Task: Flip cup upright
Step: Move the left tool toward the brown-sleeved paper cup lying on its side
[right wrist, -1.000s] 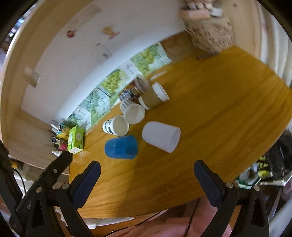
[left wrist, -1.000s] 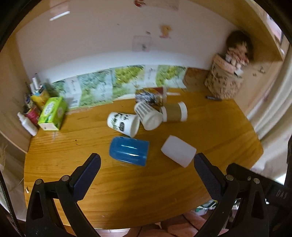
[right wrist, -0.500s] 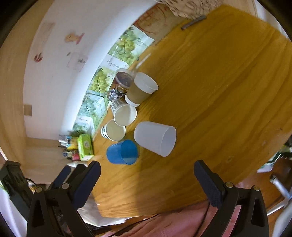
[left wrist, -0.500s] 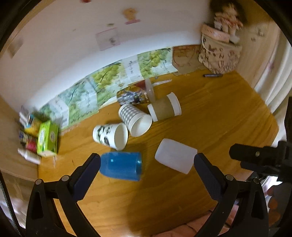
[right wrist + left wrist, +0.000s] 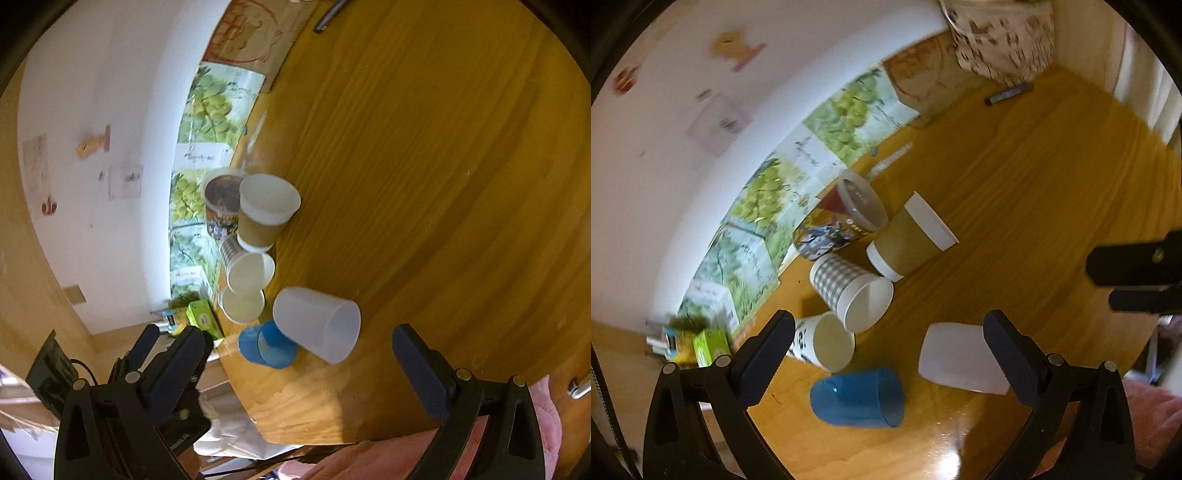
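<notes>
Wooden table point(image 5: 1052, 177), cups grouped near its left edge, all on their sides. Largest to smallest: I see the white cup point(image 5: 317, 323) nearest, touching the blue cup point(image 5: 857, 394); farther off lie the brown cup point(image 5: 908, 240), checked cup point(image 5: 849, 288) and printed cup point(image 5: 823, 341). My left gripper point(image 5: 886, 343) and right gripper point(image 5: 297, 350) hover above, fingers spread wide, holding nothing. I judge no cup flipped yet; approach, grasp and turning remain.
</notes>
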